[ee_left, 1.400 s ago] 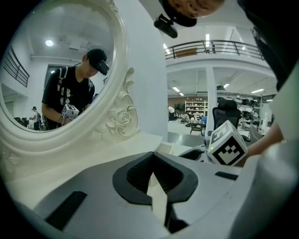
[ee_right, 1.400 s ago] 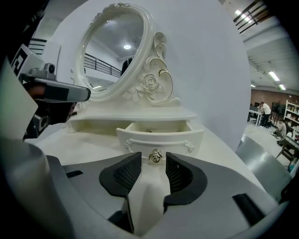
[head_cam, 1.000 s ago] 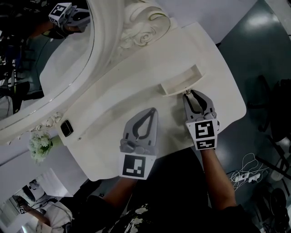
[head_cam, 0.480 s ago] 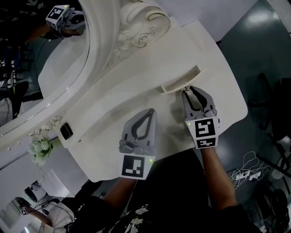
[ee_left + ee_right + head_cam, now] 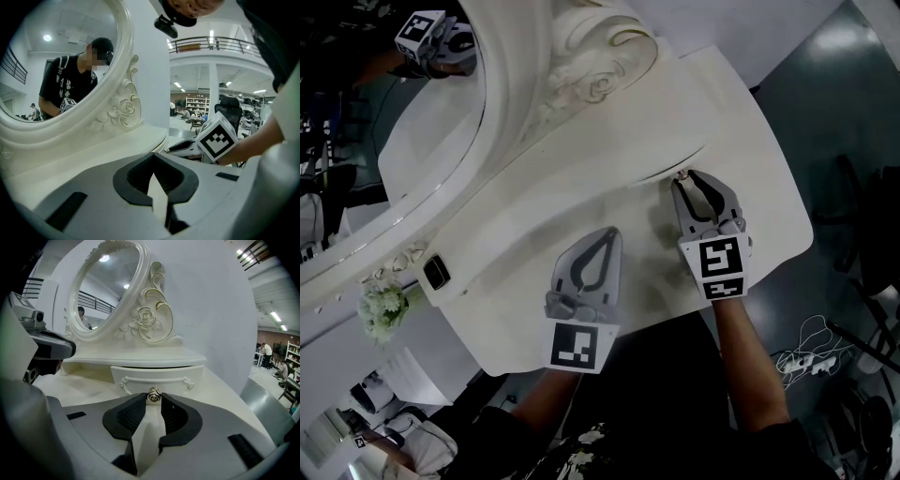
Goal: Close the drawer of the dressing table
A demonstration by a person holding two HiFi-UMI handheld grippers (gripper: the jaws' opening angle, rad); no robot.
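- One small bunch of pale flowers (image 5: 384, 305) sits at the far left edge of the white dressing table (image 5: 534, 216), with a small dark object (image 5: 437, 271) just beside it on the tabletop
- Behind them the oval mirror (image 5: 394, 112) leans in its thick carved frame, and a rose scroll (image 5: 600, 56) stands at the frame's right foot
- Near the middle of the tabletop's front the left gripper (image 5: 607, 234) lies low over bare white surface, its jaws pressed together at the tips with nothing between them
- To its right the drawer (image 5: 157, 377) is pushed in under the table's raised upper tier; from the head view only a thin line of its front shows, and from the right gripper view the front with its curved handle faces the camera
- Right of that, the right gripper (image 5: 682, 178) points at the drawer front, its jaws pinching the small metal knob (image 5: 153, 395) at the middle of the front
- Well apart at the far right, loose cables (image 5: 811, 352) lie on the dark floor
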